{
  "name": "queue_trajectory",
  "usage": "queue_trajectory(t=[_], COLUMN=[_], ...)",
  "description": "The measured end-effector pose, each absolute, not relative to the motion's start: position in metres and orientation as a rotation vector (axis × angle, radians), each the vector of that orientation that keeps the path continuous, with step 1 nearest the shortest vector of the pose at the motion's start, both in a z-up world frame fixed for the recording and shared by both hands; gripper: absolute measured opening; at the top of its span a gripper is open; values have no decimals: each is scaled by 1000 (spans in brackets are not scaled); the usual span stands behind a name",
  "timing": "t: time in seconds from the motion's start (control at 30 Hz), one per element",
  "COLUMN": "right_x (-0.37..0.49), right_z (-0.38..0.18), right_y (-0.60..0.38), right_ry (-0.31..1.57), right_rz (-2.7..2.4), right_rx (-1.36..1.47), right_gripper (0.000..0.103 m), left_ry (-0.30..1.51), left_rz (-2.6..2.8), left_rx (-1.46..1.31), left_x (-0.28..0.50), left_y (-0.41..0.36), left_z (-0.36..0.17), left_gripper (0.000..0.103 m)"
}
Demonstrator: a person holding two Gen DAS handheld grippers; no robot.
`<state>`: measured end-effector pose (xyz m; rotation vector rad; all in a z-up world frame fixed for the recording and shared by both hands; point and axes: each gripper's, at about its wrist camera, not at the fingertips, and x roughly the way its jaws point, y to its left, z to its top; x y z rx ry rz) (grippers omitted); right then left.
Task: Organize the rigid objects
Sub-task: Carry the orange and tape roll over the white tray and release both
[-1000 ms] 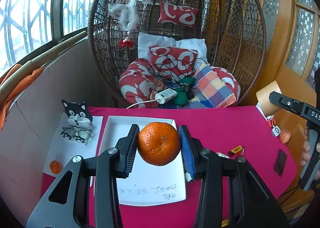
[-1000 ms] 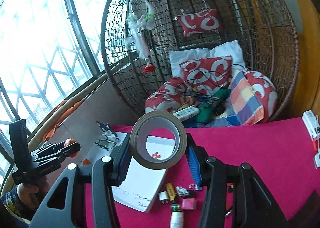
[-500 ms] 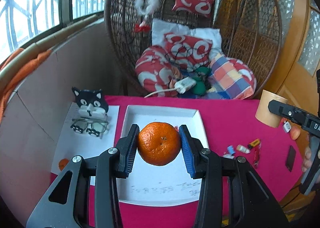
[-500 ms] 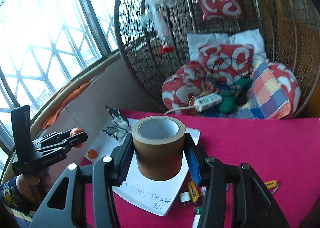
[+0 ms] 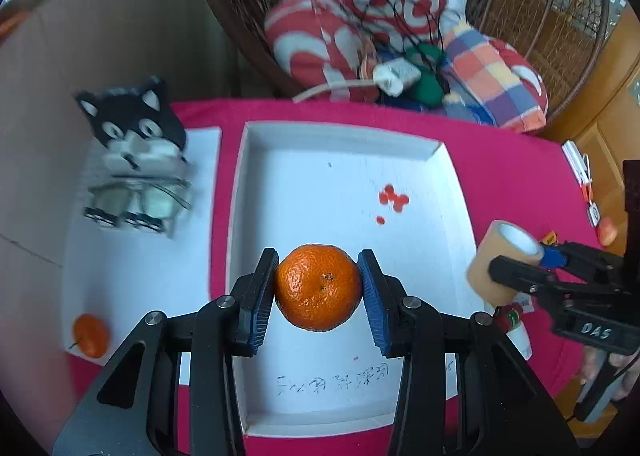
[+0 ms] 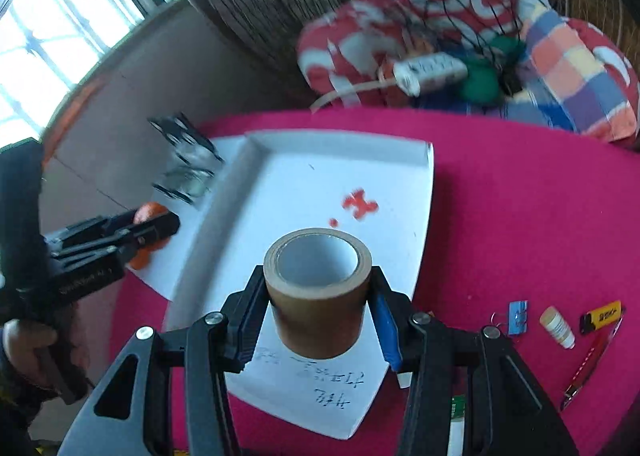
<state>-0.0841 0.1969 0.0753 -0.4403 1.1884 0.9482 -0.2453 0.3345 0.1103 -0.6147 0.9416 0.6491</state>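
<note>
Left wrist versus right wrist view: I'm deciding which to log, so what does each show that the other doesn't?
Only the left wrist view: a small orange loose on the white sheet, and the cat figure's face.

Only the right wrist view: the lighter, blue clip, small bottle and red pen on the pink cloth.

Both: the white tray, the left gripper clamping an orange, the right gripper clamping a tape roll.

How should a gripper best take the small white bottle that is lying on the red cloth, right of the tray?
Grip the small white bottle across its round body, near the middle, coming from above. It lies on its side on the red cloth, so only the curved sides are free. Mind the blue clip and yellow lighter close on either side.
</note>
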Motion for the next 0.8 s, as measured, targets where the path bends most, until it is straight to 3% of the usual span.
queue_trajectory(t=[0.2,0.5,0.53,0.57,0.63,0.8], right_x=[-85,-98,-99,-99,-101,-97], right_z=[43,40,42,45,51,66], right_y=[209,217,216,216,214,203], right_ry=[1260,1221,1205,1190,1155,1116], right_rz=[866,835,833,832,842,846], right_rx=[-483,-503,-503,-501,-488,-458], right_gripper=[49,51,64,89,103,103], left_ry=[1022,1029,1021,1007,972,920], left_rz=[608,586,592,607,650,750], left_rx=[-688,-724,-733,-743,-740,-714], left_x=[-237,-233,-234,-237,-243,-254], left_y=[347,348,349,350,351,345], left_z=[75,63,64,65,69,86], left_gripper=[40,42,50,74,103,103])
